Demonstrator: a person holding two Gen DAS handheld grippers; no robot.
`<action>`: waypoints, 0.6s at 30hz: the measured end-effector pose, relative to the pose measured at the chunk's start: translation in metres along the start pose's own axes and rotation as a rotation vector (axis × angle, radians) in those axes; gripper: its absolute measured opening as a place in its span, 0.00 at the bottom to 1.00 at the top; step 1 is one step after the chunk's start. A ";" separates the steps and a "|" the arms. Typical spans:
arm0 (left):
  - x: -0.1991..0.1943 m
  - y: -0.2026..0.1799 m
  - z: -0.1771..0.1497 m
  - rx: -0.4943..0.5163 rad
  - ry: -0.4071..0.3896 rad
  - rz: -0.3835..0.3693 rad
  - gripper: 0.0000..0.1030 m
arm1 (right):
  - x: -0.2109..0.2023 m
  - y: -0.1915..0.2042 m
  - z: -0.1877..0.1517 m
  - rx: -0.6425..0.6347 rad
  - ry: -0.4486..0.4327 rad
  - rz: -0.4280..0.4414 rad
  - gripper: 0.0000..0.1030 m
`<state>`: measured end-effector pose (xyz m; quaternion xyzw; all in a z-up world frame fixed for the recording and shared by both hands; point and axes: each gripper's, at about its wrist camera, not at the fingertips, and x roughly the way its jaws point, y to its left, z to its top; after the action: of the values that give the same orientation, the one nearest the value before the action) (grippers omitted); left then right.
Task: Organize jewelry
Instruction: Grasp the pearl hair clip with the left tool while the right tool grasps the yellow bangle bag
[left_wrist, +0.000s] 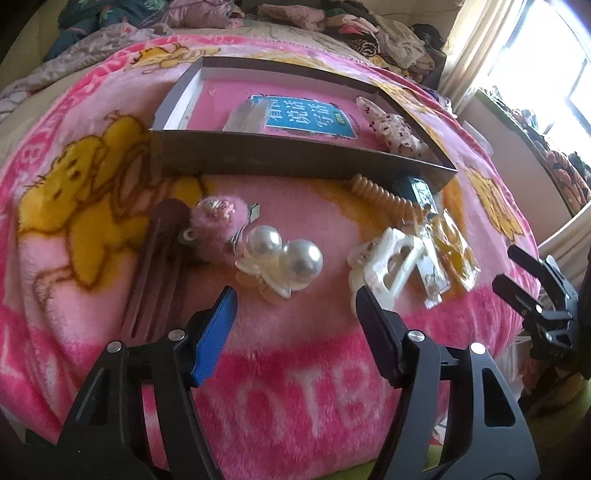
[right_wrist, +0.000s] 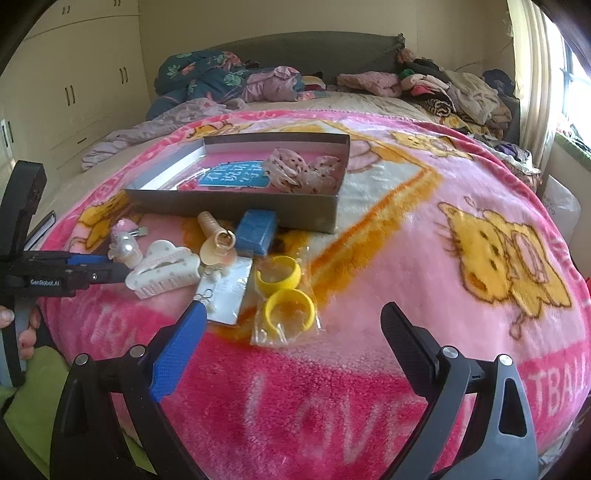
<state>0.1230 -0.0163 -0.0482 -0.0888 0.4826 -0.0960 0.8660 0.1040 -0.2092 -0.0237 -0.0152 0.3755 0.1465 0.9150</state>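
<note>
My left gripper (left_wrist: 295, 293) stands open low over the pink blanket, its fingertips on either side of the near edge of a pearl hair clip (left_wrist: 282, 258), not pressing it. A white claw clip (left_wrist: 384, 264) lies just right of the right fingertip. A pink fluffy clip (left_wrist: 218, 221) and a brown hair fork (left_wrist: 162, 254) lie to the left. In the right wrist view my right gripper (right_wrist: 293, 310) is open above a clear bag of yellow rings (right_wrist: 286, 299). An earring card (right_wrist: 225, 295), a coil tie (right_wrist: 212, 225) and a small blue box (right_wrist: 258, 230) lie beyond.
A shallow dark box (right_wrist: 236, 206) sits behind the pieces, holding a blue-labelled book (right_wrist: 232, 177) and a floral scrunchie (right_wrist: 303, 170). Piled clothes (right_wrist: 443, 92) cover the far end of the bed. A hand (right_wrist: 26, 332) holds the left gripper (right_wrist: 110, 267). A window lights the right side.
</note>
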 end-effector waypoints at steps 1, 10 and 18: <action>0.002 0.000 0.002 -0.002 -0.002 0.005 0.56 | 0.002 -0.001 0.000 0.002 0.001 -0.002 0.90; 0.015 0.002 0.015 -0.028 -0.005 0.017 0.54 | 0.027 -0.007 -0.002 -0.003 0.043 -0.003 0.90; 0.020 0.004 0.019 -0.034 -0.011 0.022 0.34 | 0.049 -0.004 0.002 -0.051 0.074 -0.027 0.74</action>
<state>0.1497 -0.0162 -0.0554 -0.0988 0.4802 -0.0778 0.8681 0.1394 -0.1999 -0.0559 -0.0487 0.4049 0.1431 0.9018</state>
